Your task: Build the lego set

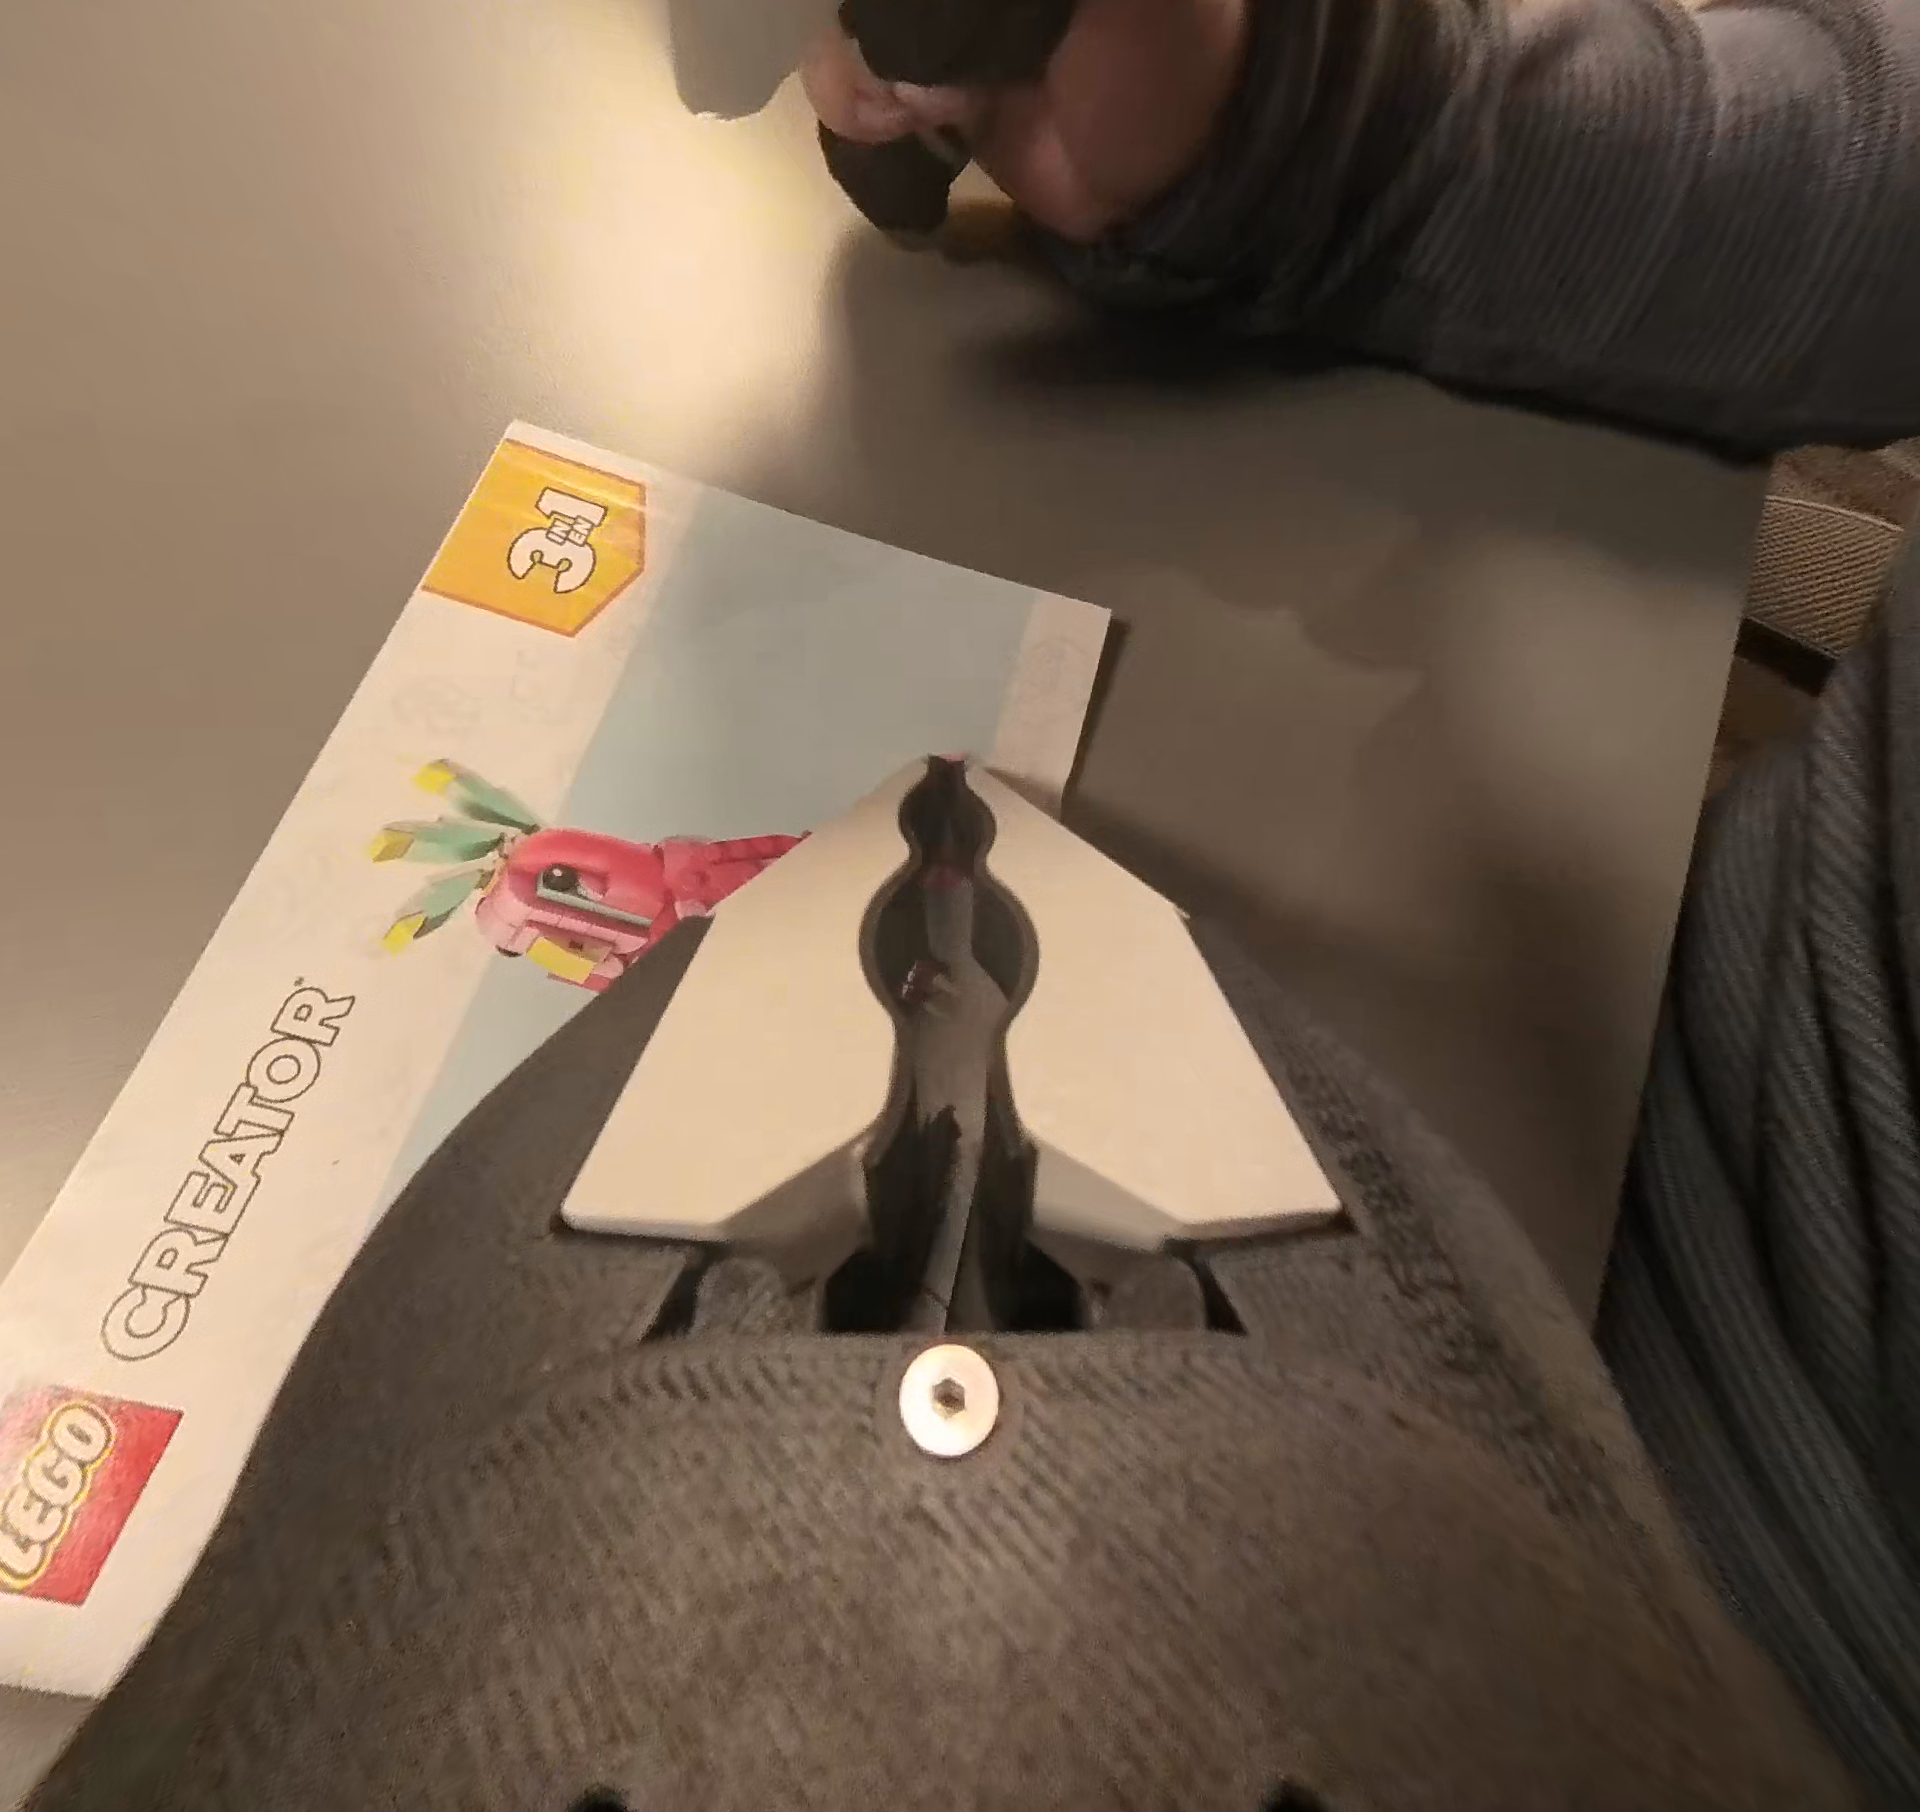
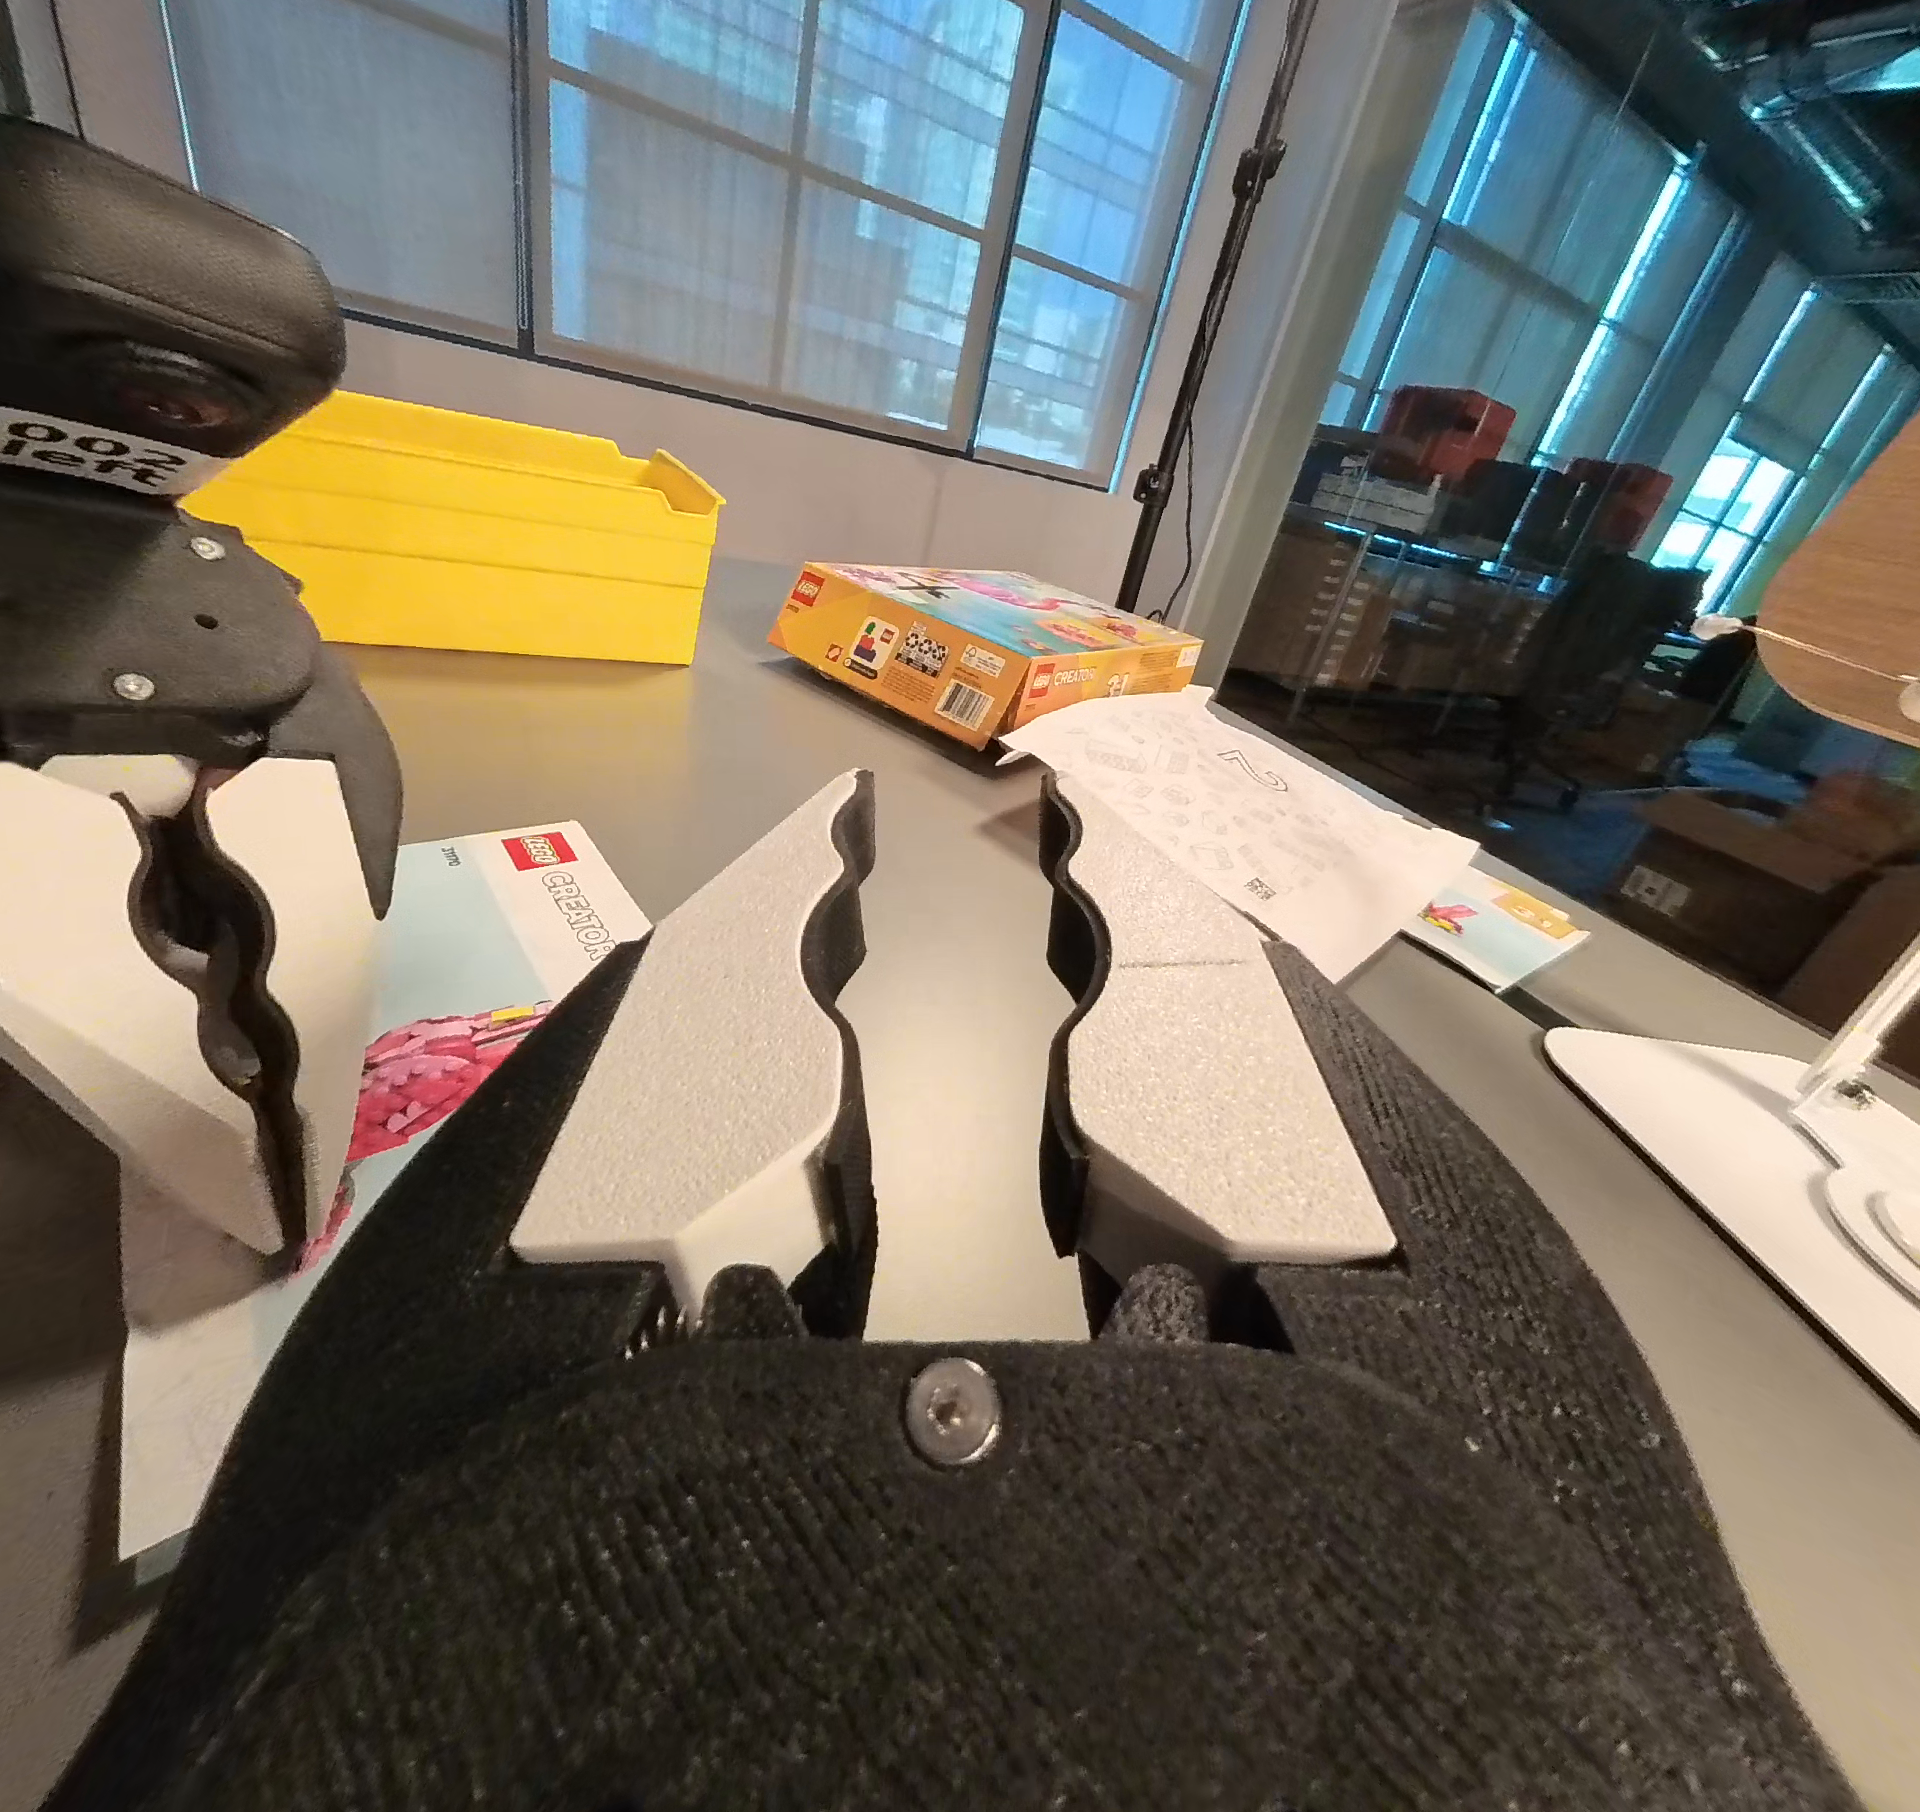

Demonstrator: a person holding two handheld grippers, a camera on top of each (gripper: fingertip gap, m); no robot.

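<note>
A Lego instruction booklet with a pink bird on its cover lies on the grey table. My left gripper is shut over the booklet's right part, and a thin sheet edge with pink marks runs between its pads. In the right wrist view the left gripper points down with its tips on the booklet. My right gripper is open and empty, above bare table just right of the booklet. It shows blurred in the left wrist view, held by a hand.
A yellow tray stack stands at the back left. The Lego box lies behind a white printed paper bag. A second small booklet and a white lamp base are at the right. A person's grey sleeve crosses the table. The grippers' ends are close to 15 cm from one another.
</note>
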